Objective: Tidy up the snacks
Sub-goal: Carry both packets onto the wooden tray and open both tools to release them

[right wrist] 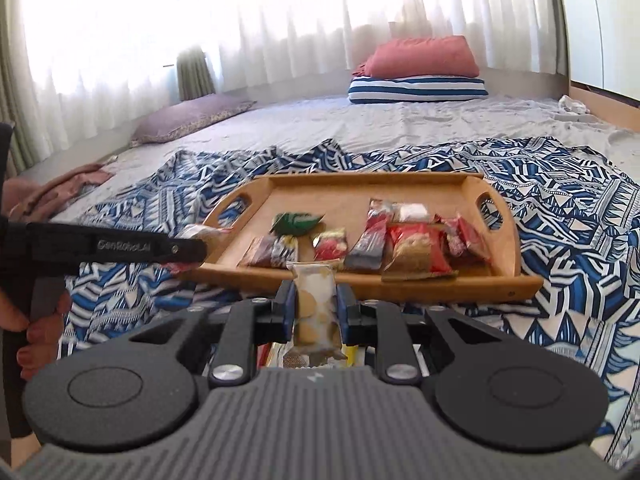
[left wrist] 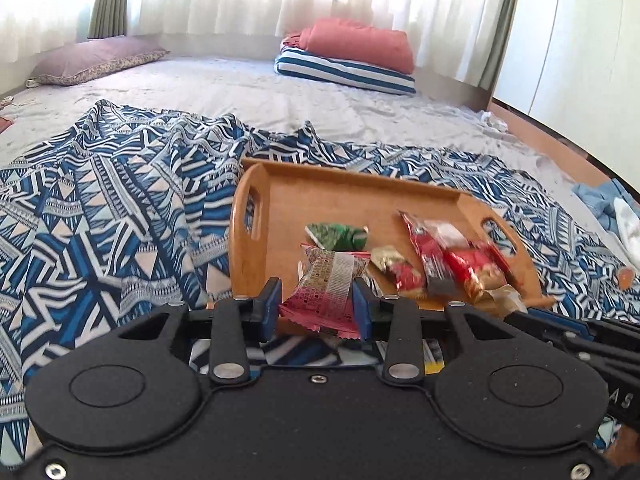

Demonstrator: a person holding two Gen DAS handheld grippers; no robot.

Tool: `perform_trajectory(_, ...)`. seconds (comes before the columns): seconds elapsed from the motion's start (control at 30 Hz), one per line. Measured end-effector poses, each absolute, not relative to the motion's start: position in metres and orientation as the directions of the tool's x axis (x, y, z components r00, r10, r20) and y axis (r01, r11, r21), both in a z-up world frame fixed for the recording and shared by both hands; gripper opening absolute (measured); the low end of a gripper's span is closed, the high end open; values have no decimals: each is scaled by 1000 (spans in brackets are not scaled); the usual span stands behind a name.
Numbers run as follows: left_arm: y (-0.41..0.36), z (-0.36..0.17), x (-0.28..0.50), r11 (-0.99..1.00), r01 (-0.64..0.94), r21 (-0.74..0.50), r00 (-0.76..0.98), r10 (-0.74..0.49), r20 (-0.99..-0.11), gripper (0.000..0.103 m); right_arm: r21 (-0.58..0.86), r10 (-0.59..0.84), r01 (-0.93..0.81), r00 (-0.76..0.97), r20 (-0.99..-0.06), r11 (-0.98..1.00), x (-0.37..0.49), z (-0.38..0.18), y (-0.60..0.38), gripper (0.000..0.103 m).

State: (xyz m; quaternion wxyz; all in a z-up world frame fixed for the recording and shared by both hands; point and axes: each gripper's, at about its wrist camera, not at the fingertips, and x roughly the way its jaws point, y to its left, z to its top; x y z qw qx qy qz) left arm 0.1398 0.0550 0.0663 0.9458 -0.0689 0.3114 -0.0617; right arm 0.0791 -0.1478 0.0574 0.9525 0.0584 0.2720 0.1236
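Observation:
My left gripper (left wrist: 316,300) is shut on a pink and gold snack packet (left wrist: 326,288), held just before the near rim of the wooden tray (left wrist: 360,196). In the right wrist view my right gripper (right wrist: 314,304) is shut on a clear packet of round biscuits (right wrist: 314,308), also lifted in front of the tray (right wrist: 440,280). On the tray lie a green packet (right wrist: 296,222), a small red and gold packet (right wrist: 330,244), a long dark red bar (right wrist: 370,240) and a red bag (right wrist: 416,252). The left gripper's body (right wrist: 120,246) shows at the left with a hand (right wrist: 36,332) behind it.
The tray rests on a blue and white patterned cloth (left wrist: 120,220) spread over a grey bed (left wrist: 280,88). A purple pillow (left wrist: 96,58) lies far left, and a red pillow on a striped one (left wrist: 348,60) far right. The right gripper's body (left wrist: 580,340) enters at lower right.

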Motion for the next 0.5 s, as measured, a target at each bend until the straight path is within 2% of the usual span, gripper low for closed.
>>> perform_trajectory(0.2,52,65,187,983,-5,-184,822,-101,-560,35,288,288,-149,794,-535,946,136,66,-161,25)
perform_trajectory(0.5,45,33,246,978,-137,-157,779,9,-627,35,382,324,-93,729,-603,920,222,50,-167,25)
